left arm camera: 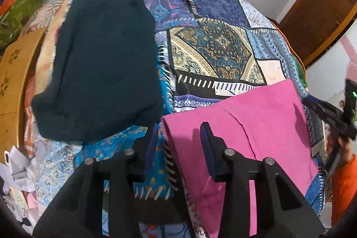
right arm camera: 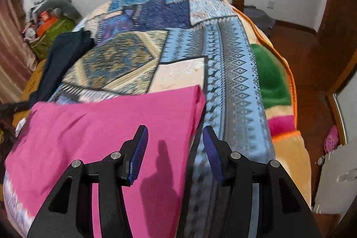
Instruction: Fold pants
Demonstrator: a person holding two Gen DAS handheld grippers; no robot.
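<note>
1. The pink pants [left arm camera: 245, 126] lie folded flat on the patchwork bed cover [left arm camera: 212, 48], beside a dark folded garment [left arm camera: 100, 70].
2. My left tool [left arm camera: 178, 144] gapes wide over their left edge, holding nothing.
3. My right tool [right arm camera: 175, 148] spreads empty over the right edge.
4. I judge another fold comes next: pinch both edges.

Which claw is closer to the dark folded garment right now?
Left. The left claw hovers open just beside the dark garment; the right claw is across the pink pants from it.
</note>
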